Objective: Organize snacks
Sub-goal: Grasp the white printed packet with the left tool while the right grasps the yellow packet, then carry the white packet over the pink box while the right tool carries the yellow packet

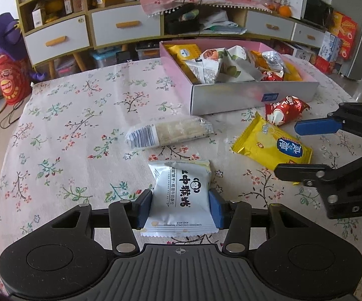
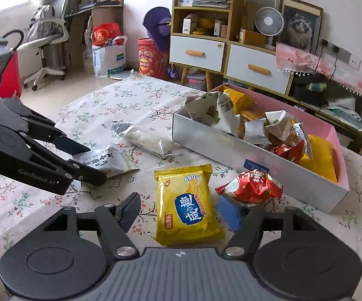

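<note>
Two pickups are in hand at once. The left tongs (image 1: 181,208) are clamped on the white snack packet (image 1: 181,195), both blue pads pressed to its sides, while it lies flat on the floral worktop (image 1: 68,125). The right tongs (image 2: 178,213) stand apart around the yellow snack packet (image 2: 186,205), their pads clear of its edges — nothing gripped there. A red packet (image 2: 251,185) lies just beside the right pad, near the box's front wall, and a clear-wrapped roll (image 1: 168,131) rests between the white packet and the box.

The pink-and-silver box (image 1: 231,97) at the far side already holds a heap of wrappers, so most of the sorting looks done. Next, I judge, the left hand must lift its packet and carry it over the box wall; the right must close squarely on the yellow one without nudging the red.

Both tools slant down toward the worktop, the left angled across from the side in the right wrist view.
</note>
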`<state>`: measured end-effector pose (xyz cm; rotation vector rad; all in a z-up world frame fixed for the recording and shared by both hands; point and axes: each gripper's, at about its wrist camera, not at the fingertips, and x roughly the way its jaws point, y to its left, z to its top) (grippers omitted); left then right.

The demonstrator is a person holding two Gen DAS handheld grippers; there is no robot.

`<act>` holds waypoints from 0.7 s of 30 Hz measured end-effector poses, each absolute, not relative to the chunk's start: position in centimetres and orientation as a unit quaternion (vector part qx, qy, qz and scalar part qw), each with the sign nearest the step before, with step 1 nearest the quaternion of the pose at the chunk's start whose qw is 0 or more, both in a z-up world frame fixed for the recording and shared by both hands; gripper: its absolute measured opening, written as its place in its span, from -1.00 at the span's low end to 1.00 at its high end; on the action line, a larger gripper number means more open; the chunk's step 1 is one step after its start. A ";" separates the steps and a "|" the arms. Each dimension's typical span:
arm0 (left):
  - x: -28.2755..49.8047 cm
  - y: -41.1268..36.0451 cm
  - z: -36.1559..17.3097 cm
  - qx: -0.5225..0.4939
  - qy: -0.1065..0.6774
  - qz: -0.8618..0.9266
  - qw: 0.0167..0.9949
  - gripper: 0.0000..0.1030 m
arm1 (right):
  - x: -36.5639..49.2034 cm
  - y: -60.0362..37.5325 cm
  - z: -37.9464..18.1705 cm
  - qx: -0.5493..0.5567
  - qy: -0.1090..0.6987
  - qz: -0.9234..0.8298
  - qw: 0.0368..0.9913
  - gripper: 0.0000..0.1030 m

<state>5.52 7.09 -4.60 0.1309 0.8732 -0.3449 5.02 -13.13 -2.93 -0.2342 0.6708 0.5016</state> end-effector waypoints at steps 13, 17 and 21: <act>5.3 6.4 -4.0 0.049 0.425 -0.149 0.891 -0.12 | 6.2 -13.2 -4.1 -0.126 0.350 0.224 0.901 -0.36; 5.2 6.3 -3.5 0.043 0.419 -0.154 0.894 -0.12 | 6.2 -13.4 -3.6 -0.116 0.352 0.229 0.900 -0.36; 5.1 6.3 -2.7 0.035 0.411 -0.156 0.897 -0.12 | 6.1 -13.9 -2.7 -0.102 0.348 0.231 0.903 -0.36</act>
